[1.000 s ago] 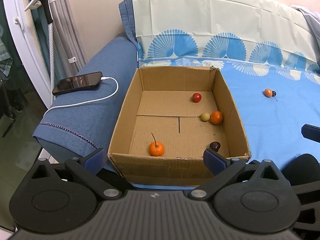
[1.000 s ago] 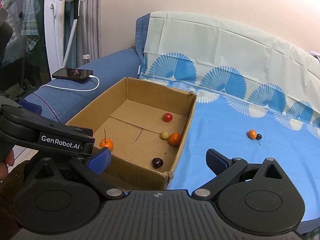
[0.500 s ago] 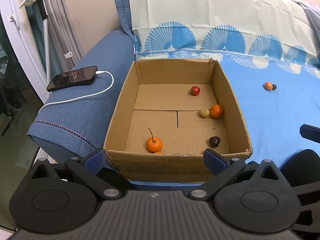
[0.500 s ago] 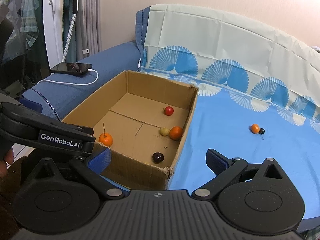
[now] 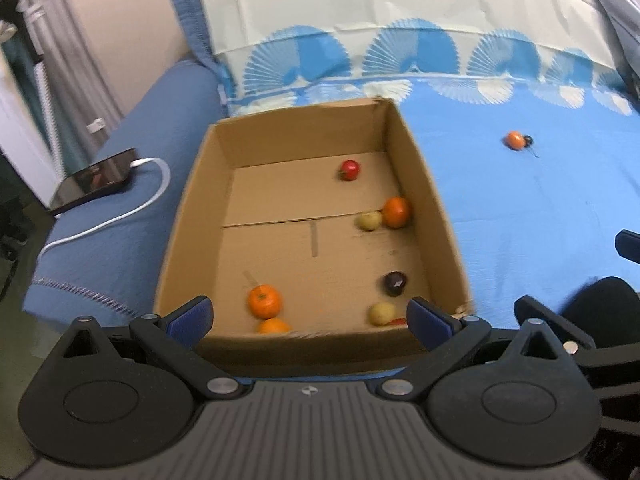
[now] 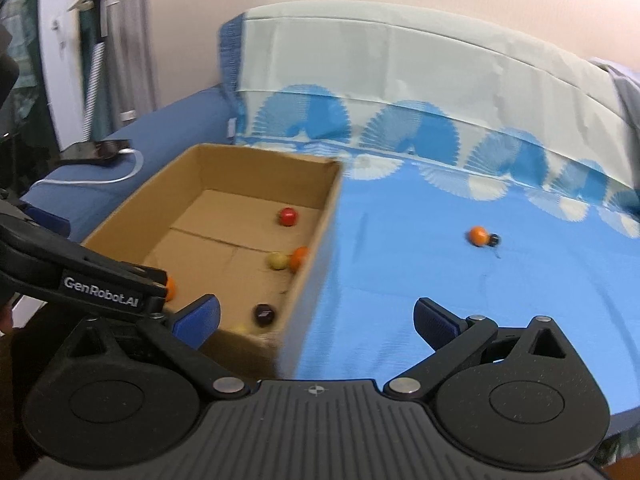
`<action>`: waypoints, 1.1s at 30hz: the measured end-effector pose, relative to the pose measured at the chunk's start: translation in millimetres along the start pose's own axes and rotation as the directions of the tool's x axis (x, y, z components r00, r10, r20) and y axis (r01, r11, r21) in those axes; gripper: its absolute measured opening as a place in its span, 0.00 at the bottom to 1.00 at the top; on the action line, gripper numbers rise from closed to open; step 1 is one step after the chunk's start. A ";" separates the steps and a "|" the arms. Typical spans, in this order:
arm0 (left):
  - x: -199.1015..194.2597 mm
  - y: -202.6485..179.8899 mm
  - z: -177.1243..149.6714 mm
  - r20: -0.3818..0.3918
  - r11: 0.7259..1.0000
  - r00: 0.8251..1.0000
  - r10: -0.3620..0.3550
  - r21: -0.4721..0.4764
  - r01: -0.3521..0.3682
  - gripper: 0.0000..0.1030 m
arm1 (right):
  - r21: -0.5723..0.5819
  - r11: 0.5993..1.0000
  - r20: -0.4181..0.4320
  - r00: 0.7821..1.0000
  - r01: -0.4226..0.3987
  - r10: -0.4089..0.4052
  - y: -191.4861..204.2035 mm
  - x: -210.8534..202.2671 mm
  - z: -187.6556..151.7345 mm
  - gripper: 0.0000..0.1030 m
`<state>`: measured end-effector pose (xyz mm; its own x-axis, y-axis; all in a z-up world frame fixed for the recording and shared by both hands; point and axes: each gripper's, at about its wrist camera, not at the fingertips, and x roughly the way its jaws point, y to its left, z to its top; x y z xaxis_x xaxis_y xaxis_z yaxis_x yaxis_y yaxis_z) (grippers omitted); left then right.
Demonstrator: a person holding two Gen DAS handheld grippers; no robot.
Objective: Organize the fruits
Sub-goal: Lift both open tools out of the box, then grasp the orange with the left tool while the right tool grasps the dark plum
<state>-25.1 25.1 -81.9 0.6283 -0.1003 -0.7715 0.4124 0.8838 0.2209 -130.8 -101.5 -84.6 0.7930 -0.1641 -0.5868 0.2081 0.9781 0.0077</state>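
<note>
A brown cardboard box sits on a blue bedsheet and holds several small fruits: a red one, an orange one, a yellow one, a dark one and an orange with a stem. An orange fruit and a dark cherry lie together on the sheet right of the box. My left gripper is open and empty above the box's near edge. My right gripper is open and empty beside the box's right wall.
A black phone with a white cable lies on the blue sofa arm left of the box. A patterned cover drapes the backrest behind. The left gripper's body shows at the left of the right wrist view.
Both grippers have moved forward and higher over the scene. More of the box floor shows now, with two further fruits by its near wall. Both views are motion-blurred.
</note>
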 end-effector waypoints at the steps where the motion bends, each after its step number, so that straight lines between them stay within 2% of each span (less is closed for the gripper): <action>1: 3.2 -6.0 5.1 -0.005 1.000 1.000 -0.008 0.006 0.009 1.00 | 0.012 1.000 0.000 1.000 0.013 -0.013 -7.7 2.2 -1.1 0.99; 4: 11.8 -25.7 21.9 0.000 1.000 1.000 -0.023 0.021 0.023 1.00 | 0.058 0.997 -0.006 0.999 0.054 -0.053 -34.6 10.6 -3.6 0.99; 9: 29.1 -69.4 63.9 0.066 0.995 0.996 -0.056 0.085 0.050 1.00 | 0.107 0.979 0.003 0.985 0.172 -0.173 -91.0 30.4 -4.2 0.99; 14: 73.1 -125.5 129.1 0.041 0.984 0.985 -0.167 0.063 0.164 1.00 | 0.159 0.944 0.027 0.955 0.287 -0.295 -163.9 65.7 5.0 0.99; 18: 128.0 -183.9 186.8 0.002 0.967 0.968 -0.252 0.042 0.252 1.00 | 0.197 0.921 0.019 0.938 0.335 -0.345 -228.2 115.1 11.4 0.99; 23: 205.9 -254.6 240.5 -0.075 0.955 0.953 -0.295 0.024 0.297 1.00 | 0.209 0.913 -0.018 0.935 0.350 -0.354 -289.4 193.3 12.8 0.99; 26: 254.8 -288.8 260.3 -0.109 0.956 0.950 -0.294 -0.013 0.294 1.00 | 0.158 0.913 -0.055 0.927 0.376 -0.372 -309.1 244.0 10.1 0.99; 28: 286.6 -307.4 269.2 -0.138 0.960 0.951 -0.278 -0.032 0.277 1.00 | 0.138 0.927 -0.061 0.937 0.349 -0.344 -318.3 273.8 10.1 0.99; 33: 348.3 -333.7 276.2 -0.220 0.963 0.938 -0.269 -0.065 0.261 1.00 | 0.085 0.967 -0.025 0.971 0.239 -0.238 -322.0 319.3 6.0 0.99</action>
<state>238.3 -431.0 -259.6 0.3335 -0.2312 -0.9140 0.5185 0.8547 -0.0271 58.8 -469.6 -269.6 0.7063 -0.3889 -0.5915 0.4396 0.8959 -0.0640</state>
